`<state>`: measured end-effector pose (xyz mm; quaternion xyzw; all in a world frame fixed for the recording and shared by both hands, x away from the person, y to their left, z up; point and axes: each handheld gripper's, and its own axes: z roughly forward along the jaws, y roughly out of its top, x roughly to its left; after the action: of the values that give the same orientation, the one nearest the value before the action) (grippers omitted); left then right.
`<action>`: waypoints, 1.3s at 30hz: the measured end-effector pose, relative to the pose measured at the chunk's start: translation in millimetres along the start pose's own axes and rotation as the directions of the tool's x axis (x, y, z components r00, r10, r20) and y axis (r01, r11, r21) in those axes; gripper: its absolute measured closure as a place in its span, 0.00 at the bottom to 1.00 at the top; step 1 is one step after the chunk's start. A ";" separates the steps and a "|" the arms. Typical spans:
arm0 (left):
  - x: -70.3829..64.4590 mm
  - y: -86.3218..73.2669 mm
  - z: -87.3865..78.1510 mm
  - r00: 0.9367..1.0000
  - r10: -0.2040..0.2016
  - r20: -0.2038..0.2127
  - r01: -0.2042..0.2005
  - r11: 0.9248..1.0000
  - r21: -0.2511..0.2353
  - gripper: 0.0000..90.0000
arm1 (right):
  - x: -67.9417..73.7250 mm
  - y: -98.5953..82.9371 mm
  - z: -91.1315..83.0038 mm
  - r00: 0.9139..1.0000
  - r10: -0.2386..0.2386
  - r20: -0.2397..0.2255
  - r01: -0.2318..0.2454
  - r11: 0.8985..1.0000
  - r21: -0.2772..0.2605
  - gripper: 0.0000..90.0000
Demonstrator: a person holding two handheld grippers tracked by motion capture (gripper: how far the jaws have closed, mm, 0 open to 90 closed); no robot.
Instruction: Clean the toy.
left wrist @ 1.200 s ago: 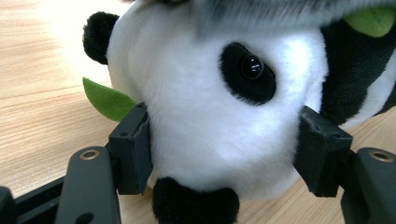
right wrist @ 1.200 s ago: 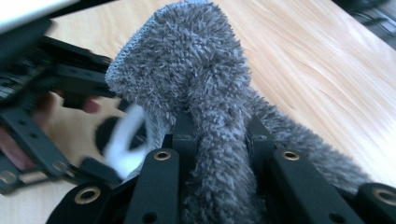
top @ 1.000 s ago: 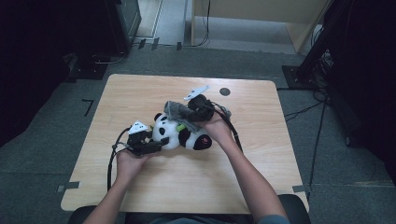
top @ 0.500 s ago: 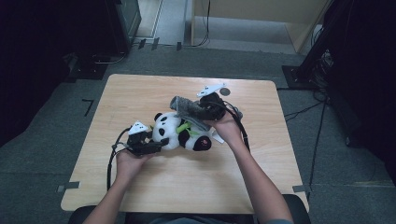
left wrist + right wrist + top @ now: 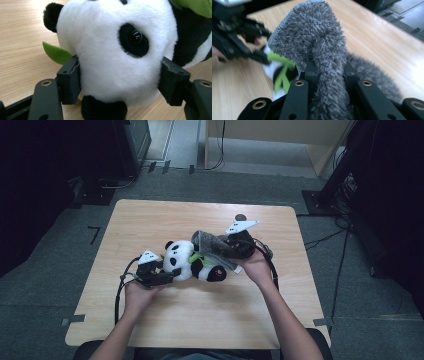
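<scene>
The black-and-white plush panda toy (image 5: 192, 262) lies on its side near the middle of the light wooden bench (image 5: 150, 220), with a shaggy grey microfibre cloth (image 5: 212, 247) draped against its body. Your left gripper (image 5: 120, 82) has its jaws spread wide around the panda's white head and pressing into the fur from both sides. Your right gripper (image 5: 328, 72) is closed narrowly on a bunched fold of the grey cloth, lifting it above the toy. Both things look light, soft and yielding, so they will squash rather than slip; take the panda by the head's full width and take the cloth by a thick gather, not a thin edge. No containers stand on the bench.
</scene>
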<state>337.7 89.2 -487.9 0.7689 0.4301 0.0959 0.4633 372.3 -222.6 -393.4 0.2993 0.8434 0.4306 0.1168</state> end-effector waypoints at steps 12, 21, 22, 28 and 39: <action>1.2 -0.1 0.8 1.000 -0.003 0.005 0.003 1.000 0.001 0.31 | -8.3 -33.0 15.8 1.000 0.007 -0.016 -0.007 1.000 -0.029 0.81; 2.9 -1.2 4.0 1.000 -0.010 0.019 0.010 1.000 0.003 0.21 | -12.1 -45.2 10.0 0.998 0.047 -0.034 -0.048 0.998 -0.033 0.81; 2.9 -1.2 4.0 1.000 -0.010 0.019 0.010 1.000 0.003 0.21 | -12.1 -45.2 10.0 0.998 0.047 -0.034 -0.048 0.998 -0.033 0.81; 3.2 -1.1 3.6 1.000 -0.010 0.019 0.010 1.000 0.005 0.21 | -16.8 -57.2 2.8 0.998 0.063 -0.030 -0.063 0.998 0.002 0.81; 2.2 2.1 2.0 1.000 0.007 0.017 -0.008 1.000 0.021 0.20 | -28.2 -85.9 0.0 0.994 0.107 0.002 -0.107 0.994 0.028 0.82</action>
<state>341.4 89.2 -487.9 0.7761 0.4242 0.0864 0.4585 359.9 -278.3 -463.5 0.3457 0.8322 0.4241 0.0897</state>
